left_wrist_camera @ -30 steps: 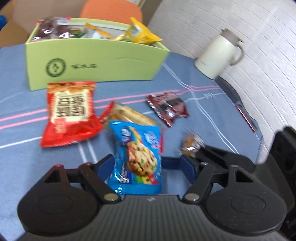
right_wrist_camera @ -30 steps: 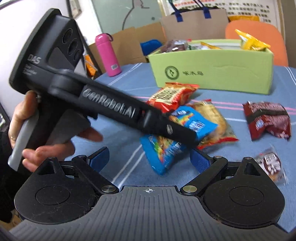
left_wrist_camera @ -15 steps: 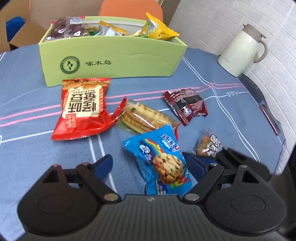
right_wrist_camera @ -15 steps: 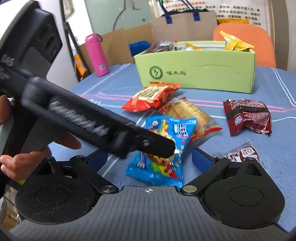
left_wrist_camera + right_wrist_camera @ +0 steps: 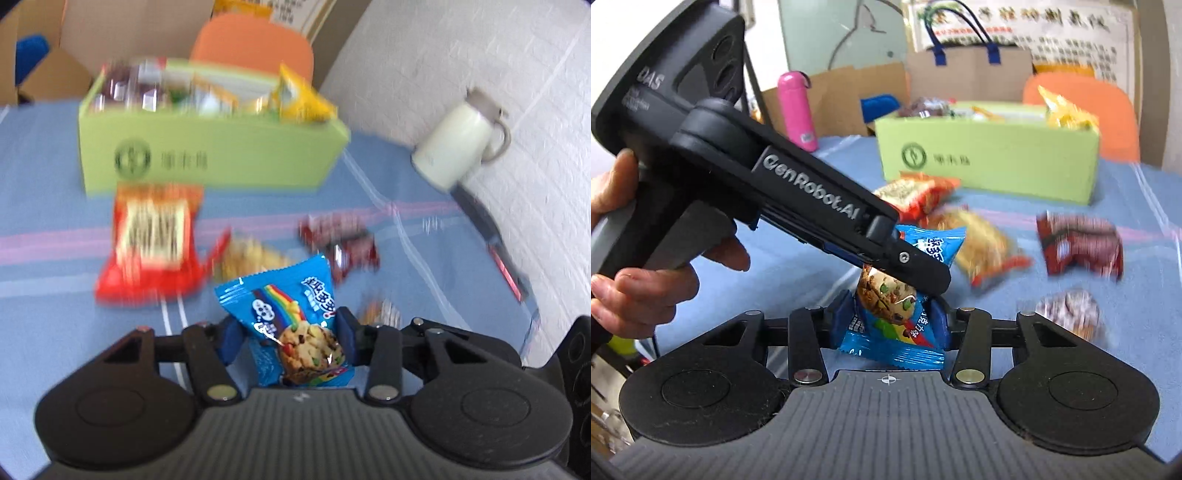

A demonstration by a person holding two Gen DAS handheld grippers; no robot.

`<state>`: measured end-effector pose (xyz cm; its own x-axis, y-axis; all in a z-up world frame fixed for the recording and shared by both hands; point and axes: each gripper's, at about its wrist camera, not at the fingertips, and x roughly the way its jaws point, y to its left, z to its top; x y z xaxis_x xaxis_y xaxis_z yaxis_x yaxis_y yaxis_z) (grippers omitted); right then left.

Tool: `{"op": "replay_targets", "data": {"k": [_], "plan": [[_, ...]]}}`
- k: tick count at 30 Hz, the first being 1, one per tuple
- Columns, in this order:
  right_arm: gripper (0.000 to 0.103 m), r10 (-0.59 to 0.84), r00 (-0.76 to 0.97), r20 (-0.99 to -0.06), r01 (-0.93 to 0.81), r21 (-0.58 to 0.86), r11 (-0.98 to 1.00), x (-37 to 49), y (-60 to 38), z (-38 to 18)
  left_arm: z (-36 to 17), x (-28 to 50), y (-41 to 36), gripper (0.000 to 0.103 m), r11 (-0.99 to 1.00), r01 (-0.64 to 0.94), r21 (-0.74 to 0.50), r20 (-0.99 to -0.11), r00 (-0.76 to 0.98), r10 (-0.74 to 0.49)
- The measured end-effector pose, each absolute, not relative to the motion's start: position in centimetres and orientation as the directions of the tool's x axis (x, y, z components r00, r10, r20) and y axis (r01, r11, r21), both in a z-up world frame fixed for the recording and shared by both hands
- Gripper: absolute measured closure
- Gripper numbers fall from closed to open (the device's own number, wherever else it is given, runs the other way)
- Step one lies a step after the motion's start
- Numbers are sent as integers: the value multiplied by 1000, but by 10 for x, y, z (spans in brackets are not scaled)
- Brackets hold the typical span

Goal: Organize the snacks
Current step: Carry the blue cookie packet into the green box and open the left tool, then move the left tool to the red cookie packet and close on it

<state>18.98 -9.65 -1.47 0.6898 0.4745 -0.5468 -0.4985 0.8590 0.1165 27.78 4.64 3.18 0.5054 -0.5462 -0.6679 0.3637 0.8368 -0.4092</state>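
Left tongs (image 5: 288,334) pinch the blue cookie packet (image 5: 291,328); green box (image 5: 207,155) of snacks beyond.

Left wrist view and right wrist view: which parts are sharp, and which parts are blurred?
Left wrist view: the blue cookie packet and the left tool are sharp; the green box and the red snack bag are motion-blurred. Right wrist view: the right tool is sharp; the dark red packet is smeared.

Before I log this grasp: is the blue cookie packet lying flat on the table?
No, the blue cookie packet stands pinched between the left gripper fingers.
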Motion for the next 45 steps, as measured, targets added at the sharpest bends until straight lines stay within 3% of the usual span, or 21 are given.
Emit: {"op": "replay_targets", "data": {"k": [4,7,14,15,16,18,22,23,33,38,45], "plan": [[78,460,756,-465,-517,8,856,235,-99,20,79,335,41,60,834,389,-392,-588,591,-552],[78,449,787,-423,-511,-40,859,289,-104,50,105,388,30,60,846,387,-367,-577,618,-533],[78,458,760,-461,-506,21,862,404,-116,60,103,465,-3,59,917,314,-244,-630,668,-397],[77,462,750,-473,-507,37,861,415,-118,57,100,469,-8,56,931,297,-212,-634,683,-362],[75,467,739,-486,-508,54,860,425,-121,53,98,471,-10,43,944,275,-184,-634,701,-328],[64,444,736,-510,-486,58,872,440,-123,46,98,466,-10,38,960,242,-140,-608,744,-276],[31,420,792,-442,-455,31,890,422,-139,51,106,445,-1,34,963,243,-119,-536,800,-268],[28,412,810,-418,-444,24,896,414,-145,52,109,441,-1,34,962,247,-116,-528,805,-270],[20,387,854,-347,-384,79,920,346,-185,57,111,404,3,33,950,279,-141,-531,789,-310],[10,335,858,-389,-334,71,940,288,-203,42,81,364,29,32,936,271,-226,-568,744,-352],[10,306,806,-506,-247,182,952,228,-226,-3,24,297,59,32,937,194,-292,-631,697,-341]]}}
